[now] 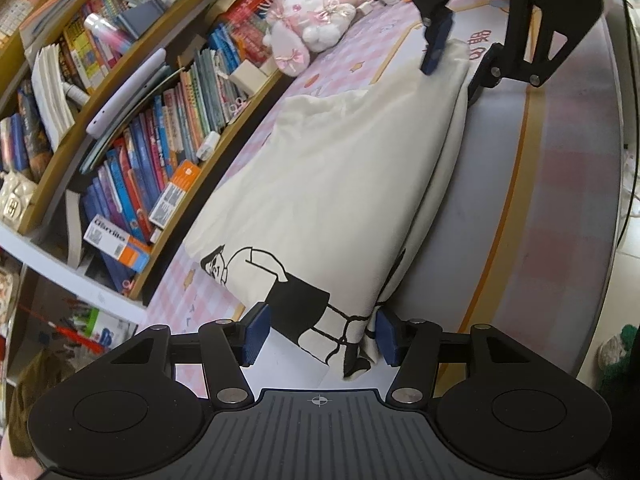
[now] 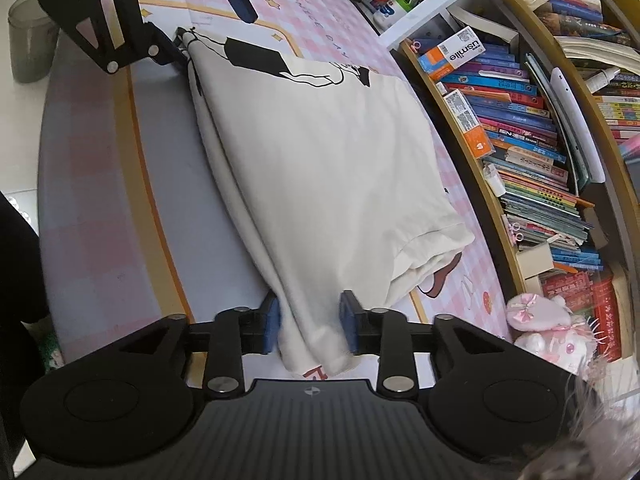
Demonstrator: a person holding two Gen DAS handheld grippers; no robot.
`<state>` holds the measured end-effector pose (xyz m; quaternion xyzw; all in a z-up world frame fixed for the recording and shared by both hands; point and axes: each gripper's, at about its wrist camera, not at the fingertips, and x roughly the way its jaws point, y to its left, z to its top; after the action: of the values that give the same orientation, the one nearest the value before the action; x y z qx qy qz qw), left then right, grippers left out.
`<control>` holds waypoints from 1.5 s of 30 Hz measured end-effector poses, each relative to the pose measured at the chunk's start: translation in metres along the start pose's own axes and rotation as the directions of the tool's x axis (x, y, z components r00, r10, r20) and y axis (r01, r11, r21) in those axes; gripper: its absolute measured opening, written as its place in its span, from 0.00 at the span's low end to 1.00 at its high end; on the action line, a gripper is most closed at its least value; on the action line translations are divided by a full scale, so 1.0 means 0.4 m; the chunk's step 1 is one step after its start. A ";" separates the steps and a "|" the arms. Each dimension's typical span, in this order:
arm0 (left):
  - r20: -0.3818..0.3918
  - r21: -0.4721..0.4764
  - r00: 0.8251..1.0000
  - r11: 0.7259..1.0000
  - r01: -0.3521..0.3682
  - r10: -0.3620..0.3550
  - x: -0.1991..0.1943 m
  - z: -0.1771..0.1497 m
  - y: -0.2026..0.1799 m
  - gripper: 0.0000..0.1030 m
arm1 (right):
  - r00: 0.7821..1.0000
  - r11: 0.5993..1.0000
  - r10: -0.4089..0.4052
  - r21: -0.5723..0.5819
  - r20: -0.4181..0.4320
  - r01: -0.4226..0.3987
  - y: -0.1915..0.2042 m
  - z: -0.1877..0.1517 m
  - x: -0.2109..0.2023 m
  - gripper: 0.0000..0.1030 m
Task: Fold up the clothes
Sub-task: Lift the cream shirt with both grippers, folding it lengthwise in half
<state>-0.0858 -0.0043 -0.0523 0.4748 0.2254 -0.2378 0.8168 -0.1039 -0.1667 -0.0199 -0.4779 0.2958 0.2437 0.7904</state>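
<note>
Cream T-shirt [image 1: 344, 168] folded lengthwise; one end is bracketed by left gripper [image 1: 318, 338], the other by right gripper [image 2: 310, 328], fingers apart, unclamped.

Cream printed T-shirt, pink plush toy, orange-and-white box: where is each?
Cream printed T-shirt [image 1: 340, 168], left wrist view, plain middle panel.
Pink plush toy [image 1: 308, 24], left wrist view, its body.
Orange-and-white box [image 2: 452, 54], right wrist view, its white face.
</note>
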 end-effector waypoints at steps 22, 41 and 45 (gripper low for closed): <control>0.110 -0.144 0.992 0.987 0.076 -0.061 -0.035 0.031 0.113 0.10 | 0.999 0.999 -0.024 0.046 0.027 0.022 -0.039 0.013 -0.021 0.08; 0.087 -0.152 0.993 0.984 0.098 -0.085 -0.033 0.030 0.138 0.10 | 0.999 0.999 -0.017 0.028 0.034 0.016 -0.037 0.004 0.009 0.19; 0.078 -0.158 0.993 0.982 0.104 -0.093 -0.034 0.022 0.131 0.10 | 0.999 0.999 -0.024 -0.039 0.039 0.025 -0.021 0.002 0.004 0.23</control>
<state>-0.0638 0.0132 -0.0053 0.3864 0.2385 -0.2754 0.8473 -0.0972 -0.1694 -0.0157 -0.4922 0.2699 0.2488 0.7893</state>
